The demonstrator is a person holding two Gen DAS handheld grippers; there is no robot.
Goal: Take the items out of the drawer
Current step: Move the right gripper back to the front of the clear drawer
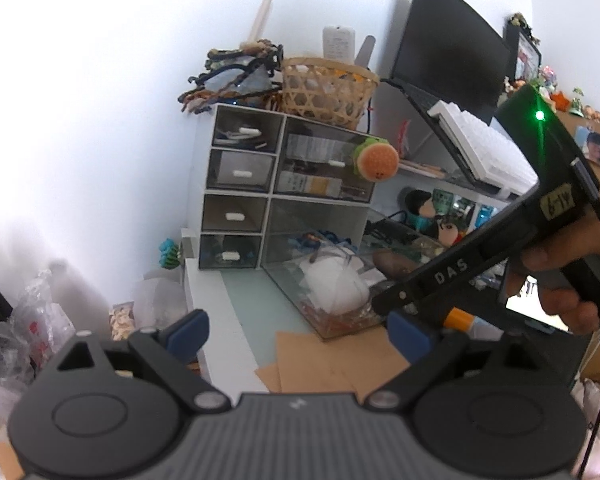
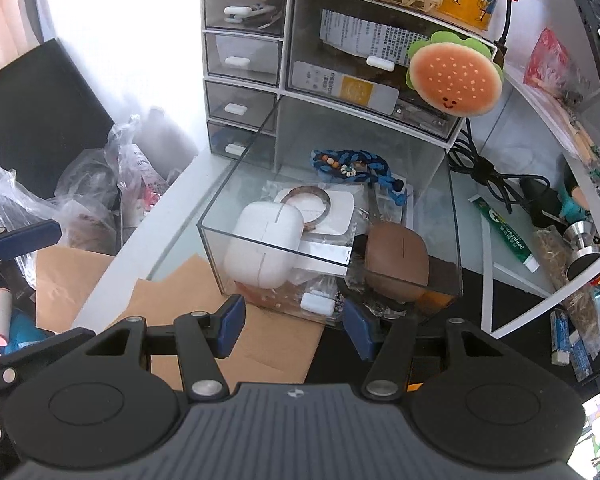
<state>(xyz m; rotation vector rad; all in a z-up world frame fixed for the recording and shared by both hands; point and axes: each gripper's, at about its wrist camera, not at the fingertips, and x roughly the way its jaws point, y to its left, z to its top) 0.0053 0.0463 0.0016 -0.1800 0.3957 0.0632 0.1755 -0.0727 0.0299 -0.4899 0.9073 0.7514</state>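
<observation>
Left claw (image 1: 298,334): pads apart, nothing between them, hanging back over the table (image 1: 256,304), likely to keep the approach clear. The clear drawer (image 2: 440,216) is pulled fully out of the organiser (image 2: 284,40), so its contents are reachable from above. White earbud case (image 2: 266,246) lies at the drawer's front left, long axis running front to back and tilted a little right at the far end, seam across it. Brown case (image 2: 396,260) sits beside it at front right, braided cord (image 2: 356,164) further back. Right claw (image 2: 294,328): pads apart, empty, at the drawer's white handle (image 2: 318,303), angled down into the drawer.
</observation>
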